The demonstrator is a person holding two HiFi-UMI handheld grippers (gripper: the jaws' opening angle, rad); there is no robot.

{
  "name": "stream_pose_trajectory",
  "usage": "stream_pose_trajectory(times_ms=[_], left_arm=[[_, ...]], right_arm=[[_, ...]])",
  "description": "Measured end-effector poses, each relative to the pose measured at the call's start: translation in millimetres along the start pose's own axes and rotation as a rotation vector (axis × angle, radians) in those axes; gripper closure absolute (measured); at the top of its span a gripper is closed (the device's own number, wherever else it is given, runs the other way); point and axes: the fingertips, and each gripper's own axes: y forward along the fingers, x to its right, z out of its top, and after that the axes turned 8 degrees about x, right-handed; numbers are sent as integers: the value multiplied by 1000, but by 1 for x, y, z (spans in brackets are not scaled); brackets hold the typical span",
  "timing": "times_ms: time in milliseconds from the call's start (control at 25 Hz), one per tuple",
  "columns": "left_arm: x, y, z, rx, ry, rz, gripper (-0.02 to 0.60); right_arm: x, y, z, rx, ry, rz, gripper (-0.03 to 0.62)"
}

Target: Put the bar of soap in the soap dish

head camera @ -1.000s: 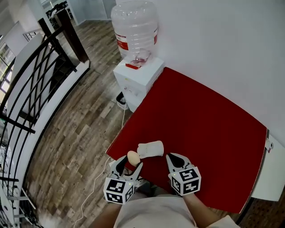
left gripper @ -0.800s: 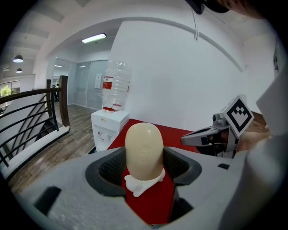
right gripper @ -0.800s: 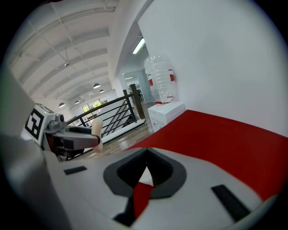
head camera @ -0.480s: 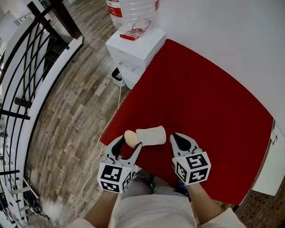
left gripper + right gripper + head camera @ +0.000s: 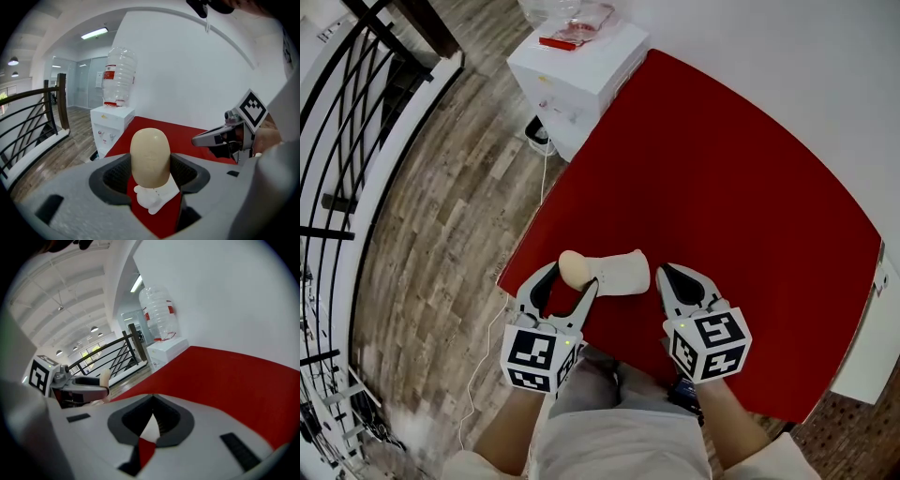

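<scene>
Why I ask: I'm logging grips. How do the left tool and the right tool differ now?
The left tool grips the beige bar of soap between widely spread jaws; the right tool has its jaws together, holding nothing. In the head view the left tool sits at the left end of the white soap dish, the right tool at its right end. Both point forward over the red table.

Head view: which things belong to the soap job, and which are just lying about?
For the job:
- soap, clamped in the left gripper
- soap dish, on the red table
- right gripper, shut, nothing in it

Just about:
- water dispenser
- railing
</scene>
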Motion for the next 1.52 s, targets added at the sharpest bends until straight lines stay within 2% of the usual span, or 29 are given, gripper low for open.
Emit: stream_pose_trajectory(times_ms=[120,280,440,600,720,880,1200,1520], left_arm=[[7,5,0,-25,106,-51,313],[30,13,-16,-136,282,-258,313],[42,22,-27,-222,509,-442,313],[49,30,-38,-286,639,-581,313],[53,35,-43,-308,686,-633,313],[55,41,-50,-337,730,-658,313],[64,48,-65,-355,750,-696,313],[66,59,-85,-377,726,-717,314]], right_arm=[[2,-2,-4,-5,7,-1,590],[7,-7,-5,-5,19,-11,590],[15,-13,-12,-9,37,-29,589],[22,-20,-19,-15,53,-48,590],[25,-24,-21,-9,65,-60,590],[30,-28,-22,-3,83,-77,590],[41,-32,-26,3,104,-101,591],[45,-28,-36,-2,124,-100,590]])
